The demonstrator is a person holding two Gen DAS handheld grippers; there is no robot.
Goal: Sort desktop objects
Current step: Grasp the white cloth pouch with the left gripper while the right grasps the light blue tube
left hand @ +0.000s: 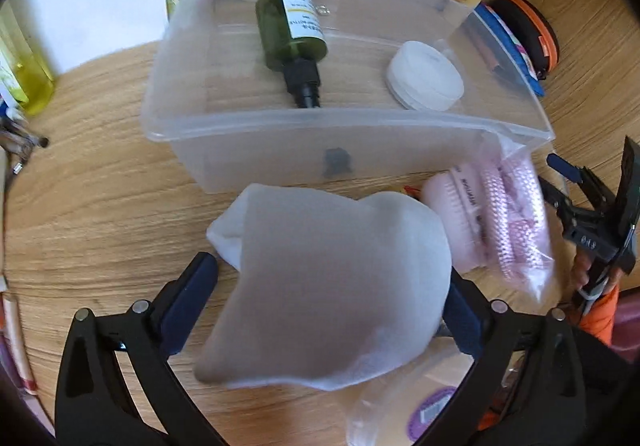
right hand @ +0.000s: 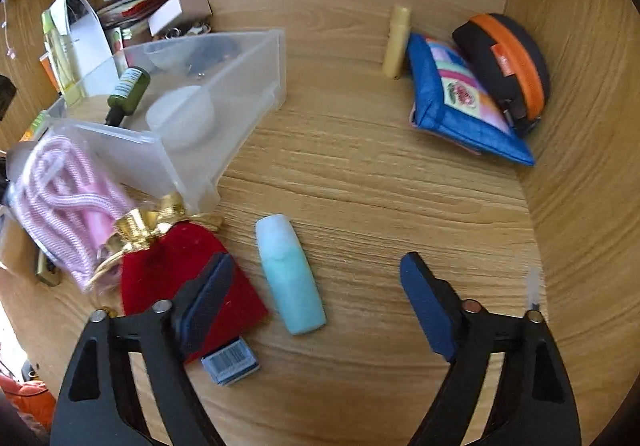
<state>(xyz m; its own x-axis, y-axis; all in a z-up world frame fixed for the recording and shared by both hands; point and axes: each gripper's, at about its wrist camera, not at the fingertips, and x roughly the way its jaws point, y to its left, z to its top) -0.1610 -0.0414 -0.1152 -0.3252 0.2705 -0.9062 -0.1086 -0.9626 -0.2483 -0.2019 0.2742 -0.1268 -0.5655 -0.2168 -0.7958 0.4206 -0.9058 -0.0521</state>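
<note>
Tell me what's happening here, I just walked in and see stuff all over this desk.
A person is sorting desk clutter with a handheld gripper in each hand. The left gripper has its fingers spread wide around a white cloth pouch, not visibly pressing it. The right gripper hangs open over a light blue tube lying on the desk. The clear plastic bin already holds a green bottle and a white round container.

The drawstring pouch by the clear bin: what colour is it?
Red velvet pouch with a gold gathered top, clearest in the right wrist view.
</note>
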